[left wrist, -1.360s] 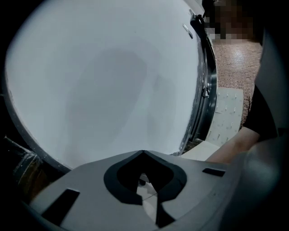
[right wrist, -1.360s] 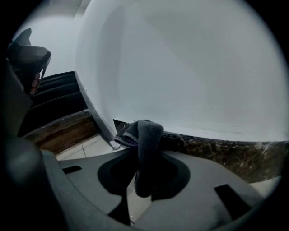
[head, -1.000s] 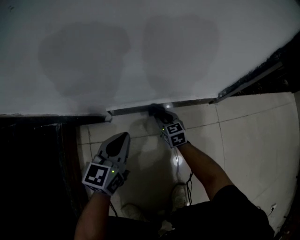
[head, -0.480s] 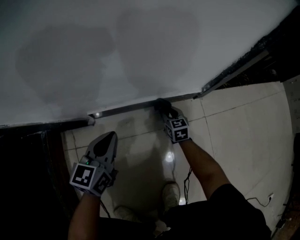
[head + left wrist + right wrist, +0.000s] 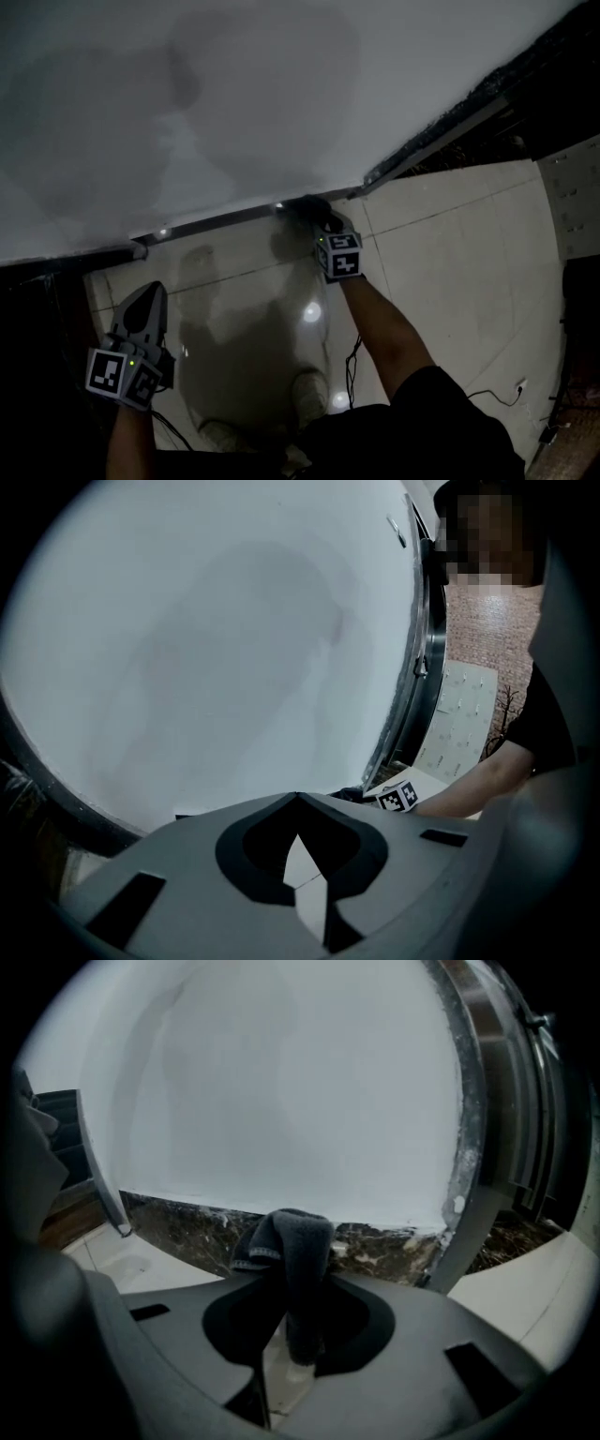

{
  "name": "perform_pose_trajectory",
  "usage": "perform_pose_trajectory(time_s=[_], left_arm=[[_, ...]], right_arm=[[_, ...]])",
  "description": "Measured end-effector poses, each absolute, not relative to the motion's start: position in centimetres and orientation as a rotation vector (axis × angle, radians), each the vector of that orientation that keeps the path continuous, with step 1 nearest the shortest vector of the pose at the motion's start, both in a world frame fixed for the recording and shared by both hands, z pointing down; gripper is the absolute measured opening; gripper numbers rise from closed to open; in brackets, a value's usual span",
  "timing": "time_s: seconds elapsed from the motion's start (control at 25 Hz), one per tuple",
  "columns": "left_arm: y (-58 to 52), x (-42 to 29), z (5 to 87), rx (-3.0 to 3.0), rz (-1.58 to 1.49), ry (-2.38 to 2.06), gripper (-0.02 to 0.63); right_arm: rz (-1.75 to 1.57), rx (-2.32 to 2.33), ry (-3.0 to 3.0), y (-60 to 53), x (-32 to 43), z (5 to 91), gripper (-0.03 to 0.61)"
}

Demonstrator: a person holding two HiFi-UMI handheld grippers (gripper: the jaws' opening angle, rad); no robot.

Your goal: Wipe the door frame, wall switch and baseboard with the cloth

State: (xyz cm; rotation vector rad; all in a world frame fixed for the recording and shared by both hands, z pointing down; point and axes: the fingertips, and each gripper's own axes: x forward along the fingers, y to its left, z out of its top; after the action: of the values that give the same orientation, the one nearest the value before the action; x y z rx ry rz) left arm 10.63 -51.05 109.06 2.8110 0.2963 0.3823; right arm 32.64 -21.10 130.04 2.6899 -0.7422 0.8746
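Clad in black, grey tools in hand.
Wears a black short sleeve (image 5: pixel 448 405) and pale shoes (image 5: pixel 309 394); carries grey, pointed left gripper (image 5: pixel 152 287) and right gripper (image 5: pixel 322 221), with black-and-white marker cubes (image 5: pixel 341 255), green light (image 5: pixel 131 364), thin dark cable (image 5: pixel 353 364).

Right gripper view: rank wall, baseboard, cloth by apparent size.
1. wall: fills most of the view.
2. baseboard and cloth: look about alike. The baseboard is a long thin strip partly hidden by the cloth, which hangs much nearer the camera, so these two are left unranked.
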Motion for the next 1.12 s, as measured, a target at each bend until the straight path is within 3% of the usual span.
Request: perform_pose_trajectory(time_s=[0.72, 1.12], left_arm=[[-54.1, 7.9, 108.3, 2.833, 0.444, 0.269, -0.008], [-53.5, 9.5, 107.7, 2.816, 0.315, 0.298, -0.008]], right_arm=[[1.037, 2.853, -0.287, -14.0, 33.9, 129.3, 0.083], [1.05, 3.001, -0.204, -14.0, 32.5, 126.6, 0.083]])
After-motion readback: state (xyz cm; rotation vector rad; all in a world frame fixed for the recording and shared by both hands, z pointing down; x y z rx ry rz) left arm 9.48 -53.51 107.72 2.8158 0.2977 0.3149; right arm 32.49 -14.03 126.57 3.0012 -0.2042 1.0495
